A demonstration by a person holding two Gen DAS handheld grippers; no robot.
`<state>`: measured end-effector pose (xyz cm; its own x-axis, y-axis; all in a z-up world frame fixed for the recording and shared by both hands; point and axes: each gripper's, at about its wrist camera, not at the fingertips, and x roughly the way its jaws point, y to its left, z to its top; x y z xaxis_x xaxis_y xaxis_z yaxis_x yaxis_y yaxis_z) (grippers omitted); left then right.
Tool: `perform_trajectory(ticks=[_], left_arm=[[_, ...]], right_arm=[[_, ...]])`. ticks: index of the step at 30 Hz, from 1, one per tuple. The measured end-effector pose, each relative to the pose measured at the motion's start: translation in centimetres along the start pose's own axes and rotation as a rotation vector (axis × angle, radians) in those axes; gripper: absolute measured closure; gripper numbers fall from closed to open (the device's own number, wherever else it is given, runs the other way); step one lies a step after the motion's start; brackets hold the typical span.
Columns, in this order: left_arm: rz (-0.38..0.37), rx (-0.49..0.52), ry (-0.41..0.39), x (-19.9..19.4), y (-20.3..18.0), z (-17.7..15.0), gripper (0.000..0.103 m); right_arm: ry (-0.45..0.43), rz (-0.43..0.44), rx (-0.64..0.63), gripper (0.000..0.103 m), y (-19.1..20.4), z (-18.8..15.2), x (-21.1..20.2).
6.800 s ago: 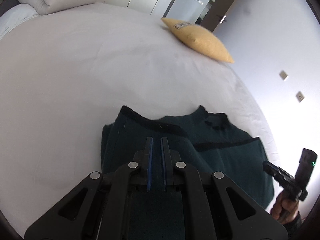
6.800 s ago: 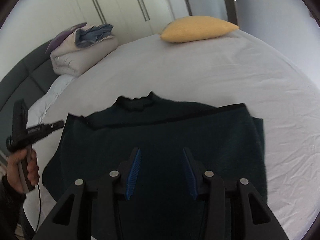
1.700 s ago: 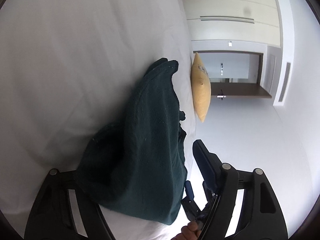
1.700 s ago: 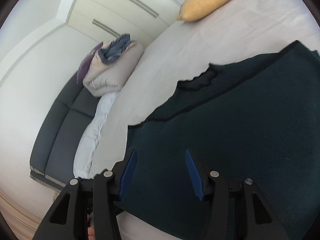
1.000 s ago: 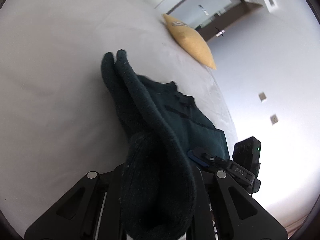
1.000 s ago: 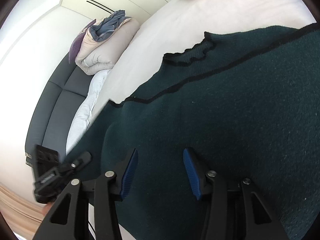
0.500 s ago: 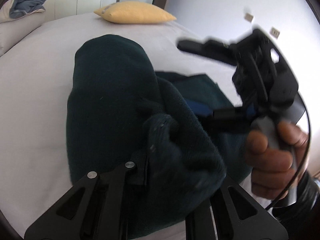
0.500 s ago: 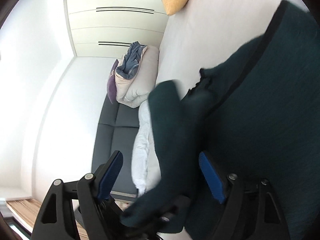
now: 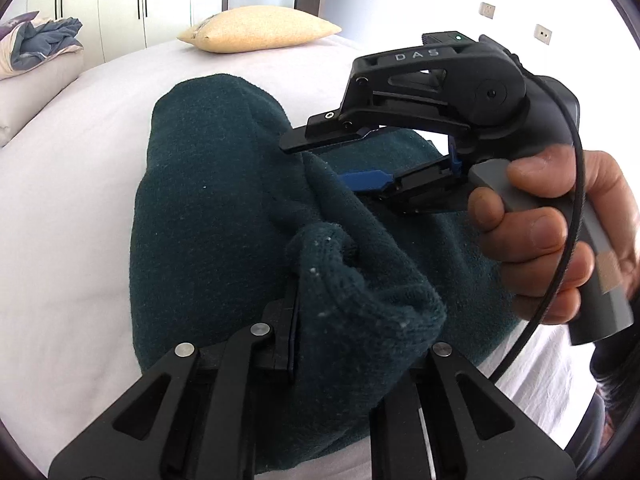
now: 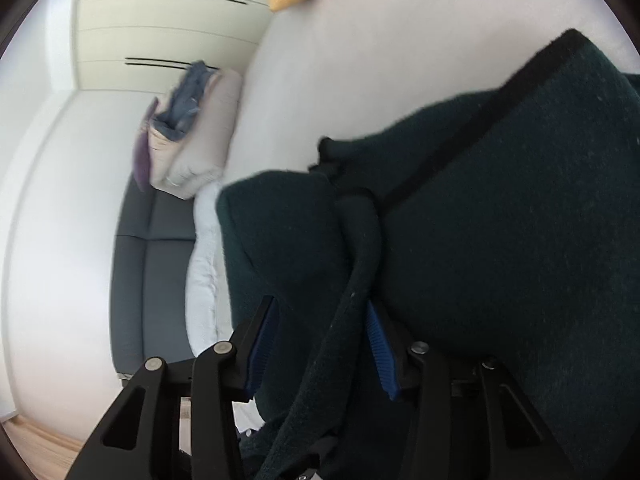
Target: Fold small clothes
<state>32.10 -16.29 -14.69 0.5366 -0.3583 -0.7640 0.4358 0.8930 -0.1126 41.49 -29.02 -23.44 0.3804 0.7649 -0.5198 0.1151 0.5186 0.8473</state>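
- dark green knit sweater (image 9: 208,208) lies on the white bed (image 9: 60,184), bunched and doubled over, not flat; near part humped up, far part rounded over itself
- black trim band runs across the sweater's upper edge in right wrist view; neck area crumpled near centre
- left gripper (image 9: 298,332) low in its own view, jaws nearly together with a thick roll of the sweater's edge pinched between and draped over them; the right-side finger is buried under cloth
- right gripper (image 10: 318,344) has jaws parted at a middling width, blue pads (image 10: 378,344) visible, a fold of sweater hanging between them; cannot tell whether the pads actually clamp it or the cloth just passes through
- same right gripper shows from outside in left wrist view, held by the person's hand (image 9: 552,232), its tips at the sweater's right side, just beside the left gripper's hold
- progress, my read: one fold is mid-way, an edge carried over toward the other side, not laid down or smoothed; no neat rectangle, so most of the folding is left
- left to do: lay the lifted edge flat, let go, square the layers, probably another fold
- further out: yellow pillow (image 9: 260,28) at the far end of the bed, folded bedding pile (image 9: 36,48) far left, wardrobe doors (image 9: 120,0) behind, dark headboard (image 10: 156,264) at left in right wrist view
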Motion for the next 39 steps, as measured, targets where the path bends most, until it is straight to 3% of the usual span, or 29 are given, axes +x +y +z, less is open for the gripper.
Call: perform_trajectory(ticks=[4, 10, 13, 17, 30, 39], left_arm=[[-0.018, -0.017, 0.001, 0.1, 0.7, -0.1, 0.093], [-0.035, -0.034, 0.003, -0.1, 1.8, -0.4, 0.093], [-0.04, -0.042, 0.002, -0.3, 1.8, -0.2, 0.093], [-0.047, -0.049, -0.001, -0.4, 1.8, -0.3, 0.093], [-0.088, -0.045, -0.027, -1.0, 3.0, -0.1, 0.093], [-0.148, 0.02, 0.001, -0.5, 0.3, -0.1, 0.093]], right_arm=[[0.03, -0.065, -0.016, 0.055, 1.2, 0.4, 1.4], [0.036, -0.051, -0.035, 0.056, 2.1, 0.8, 3.0], [0.011, -0.039, -0.037, 0.063, 2.1, 1.1, 2.8], [-0.018, -0.032, -0.059, 0.088, 2.3, 1.2, 2.8], [-0.095, -0.064, -0.184, 0.091, 3.2, 0.7, -1.7], [-0.125, -0.136, -0.174, 0.091, -0.9, 0.9, -6.5]])
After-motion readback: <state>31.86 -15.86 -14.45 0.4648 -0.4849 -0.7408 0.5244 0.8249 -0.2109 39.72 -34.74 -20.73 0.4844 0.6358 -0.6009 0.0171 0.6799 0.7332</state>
